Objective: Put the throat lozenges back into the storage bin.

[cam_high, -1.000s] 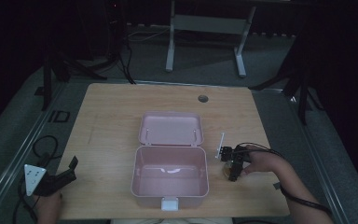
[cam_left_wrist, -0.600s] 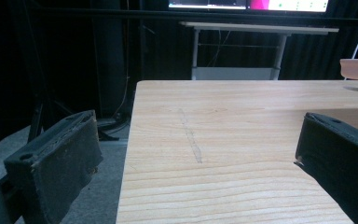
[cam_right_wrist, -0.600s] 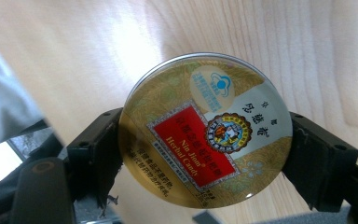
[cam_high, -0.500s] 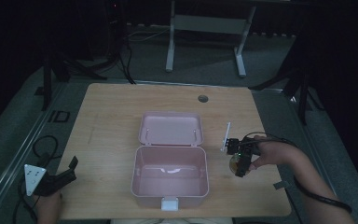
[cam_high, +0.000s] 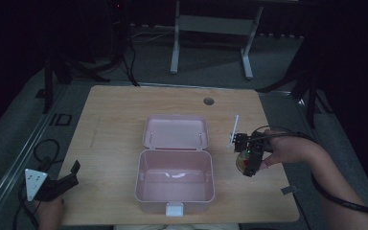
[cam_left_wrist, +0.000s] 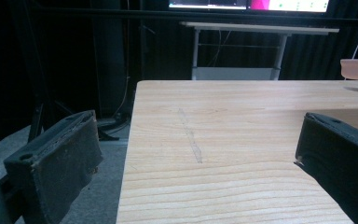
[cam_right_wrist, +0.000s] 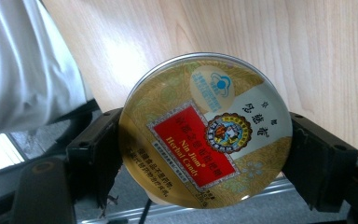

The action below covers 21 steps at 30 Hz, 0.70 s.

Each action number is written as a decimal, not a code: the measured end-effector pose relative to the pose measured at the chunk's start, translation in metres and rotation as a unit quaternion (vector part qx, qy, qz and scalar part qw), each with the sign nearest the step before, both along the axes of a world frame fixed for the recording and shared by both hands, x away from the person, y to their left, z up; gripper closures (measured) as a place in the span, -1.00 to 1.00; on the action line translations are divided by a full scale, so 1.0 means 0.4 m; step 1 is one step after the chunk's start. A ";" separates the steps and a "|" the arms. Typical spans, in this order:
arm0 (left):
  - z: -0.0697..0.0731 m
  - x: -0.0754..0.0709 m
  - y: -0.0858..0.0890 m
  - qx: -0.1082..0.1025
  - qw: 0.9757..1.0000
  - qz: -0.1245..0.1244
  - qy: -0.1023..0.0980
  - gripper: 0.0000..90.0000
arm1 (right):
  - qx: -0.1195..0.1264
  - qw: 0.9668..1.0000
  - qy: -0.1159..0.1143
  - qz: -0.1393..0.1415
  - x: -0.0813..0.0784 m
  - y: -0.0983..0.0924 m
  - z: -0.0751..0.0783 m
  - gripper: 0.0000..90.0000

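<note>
A pink lunch box [cam_high: 175, 181] stands open at the table's front middle, its lid [cam_high: 175, 132] laid back flat and its tub bare inside. To its right my right gripper [cam_high: 247, 160] is shut on a round gold candy tin [cam_high: 242, 161] [cam_right_wrist: 206, 128] with a red label, held above the wood with a jaw on each side of the tin. My left gripper [cam_high: 60, 184] hangs off the table's front left corner, open, with nothing between its jaws; the left gripper view looks along the bare wood [cam_left_wrist: 242, 154].
A thin white stick [cam_high: 233, 131] lies on the table just right of the lid. A round cable hole [cam_high: 209, 101] sits near the far edge. Desk legs and cables stand on the dark floor beyond. A person's white sleeve [cam_right_wrist: 23, 70] shows in the right gripper view.
My right gripper with the tin has drawn away from the box's right wall, moving right and slightly toward the front. The left gripper has stayed put.
</note>
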<state>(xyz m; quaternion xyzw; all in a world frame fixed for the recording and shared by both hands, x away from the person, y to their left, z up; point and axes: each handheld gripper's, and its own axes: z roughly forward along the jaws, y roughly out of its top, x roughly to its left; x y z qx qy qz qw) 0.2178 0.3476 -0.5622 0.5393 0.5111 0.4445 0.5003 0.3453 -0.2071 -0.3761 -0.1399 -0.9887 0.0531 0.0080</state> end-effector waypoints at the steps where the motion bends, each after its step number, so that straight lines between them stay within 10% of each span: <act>1: 0.000 0.000 0.000 0.000 1.000 0.000 0.000 -0.99 | 0.002 1.000 0.003 0.000 -0.001 0.005 0.001 -0.56; 21: 0.000 0.000 0.001 -0.002 1.000 0.000 -0.001 -0.99 | 0.017 0.999 0.005 0.044 -0.013 0.168 0.018 -0.56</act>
